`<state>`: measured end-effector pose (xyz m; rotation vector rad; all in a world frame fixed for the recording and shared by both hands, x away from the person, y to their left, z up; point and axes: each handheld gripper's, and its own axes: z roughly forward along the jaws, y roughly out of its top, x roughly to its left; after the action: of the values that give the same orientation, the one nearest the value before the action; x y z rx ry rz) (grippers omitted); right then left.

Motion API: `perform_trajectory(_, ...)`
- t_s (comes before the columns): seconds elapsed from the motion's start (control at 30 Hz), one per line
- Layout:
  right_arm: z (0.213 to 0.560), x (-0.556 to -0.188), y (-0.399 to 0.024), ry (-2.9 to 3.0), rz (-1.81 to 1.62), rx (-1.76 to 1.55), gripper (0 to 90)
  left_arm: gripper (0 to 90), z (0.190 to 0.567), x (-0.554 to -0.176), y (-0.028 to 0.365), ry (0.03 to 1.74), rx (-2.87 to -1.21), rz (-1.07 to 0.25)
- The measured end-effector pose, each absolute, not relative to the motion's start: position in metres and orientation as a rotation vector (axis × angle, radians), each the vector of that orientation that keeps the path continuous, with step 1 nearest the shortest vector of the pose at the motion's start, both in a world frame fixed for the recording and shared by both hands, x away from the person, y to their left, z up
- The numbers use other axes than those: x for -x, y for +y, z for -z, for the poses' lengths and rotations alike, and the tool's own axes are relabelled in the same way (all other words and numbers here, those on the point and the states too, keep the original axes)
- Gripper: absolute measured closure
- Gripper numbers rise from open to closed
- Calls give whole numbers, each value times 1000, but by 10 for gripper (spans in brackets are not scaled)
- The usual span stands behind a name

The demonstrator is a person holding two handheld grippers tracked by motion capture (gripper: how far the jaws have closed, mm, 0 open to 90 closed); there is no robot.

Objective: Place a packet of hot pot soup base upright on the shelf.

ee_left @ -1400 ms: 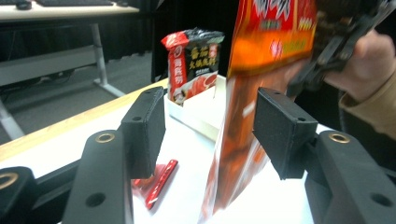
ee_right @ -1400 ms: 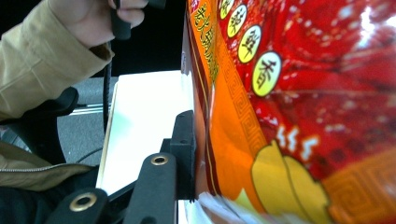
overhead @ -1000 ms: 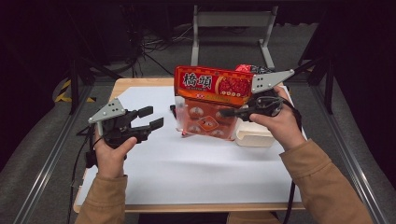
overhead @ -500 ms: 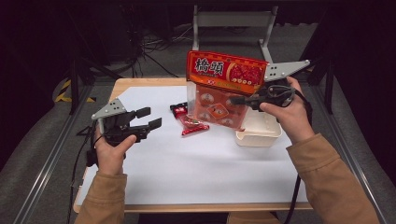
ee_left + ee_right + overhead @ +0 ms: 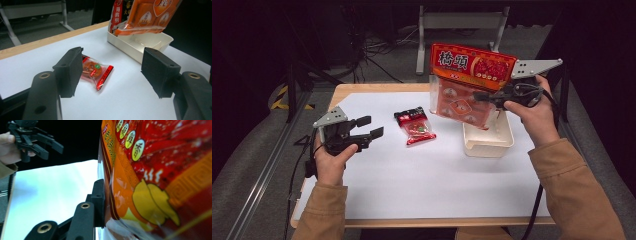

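Two grippers engaged: left gripper (image 5: 369, 128), jaws just opened wider and empty, is aimed at the small red snack packet (image 5: 416, 126) lying just right of it. Farther right, right gripper (image 5: 484, 97) is clamped on the big snack bag (image 5: 464, 82), held over the white tray (image 5: 488, 142). Likely next: packet pickup, needing jaws straddled around it.

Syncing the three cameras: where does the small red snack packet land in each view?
High view: small red snack packet lies centre-left on the white sheet, between the left gripper and the white tray.
Left gripper view: packet lies just past the left-hand jaw, lower centre.
Right gripper view: not in it.
Shared landmark: the big red-orange bag, held by the right gripper.
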<state>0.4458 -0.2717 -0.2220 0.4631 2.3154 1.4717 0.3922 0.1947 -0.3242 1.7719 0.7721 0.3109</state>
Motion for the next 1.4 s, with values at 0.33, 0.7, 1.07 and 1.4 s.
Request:
perform_trajectory(0.33,230,-454,-293,2258,-1415,-494,703,338,330,-397,198,776,-1793,-317)
perform_trajectory(0.7,241,-460,-310,2221,-1411,-593,704,333,333,-399,198,787,-1801,-305)
perform_trajectory(1.07,262,-466,-328,2180,-1430,-705,704,335,336,-401,199,789,-1788,-285)
perform_trajectory(1.4,278,-468,-339,2147,-1432,-774,704,336,340,-403,202,798,-1779,-272)
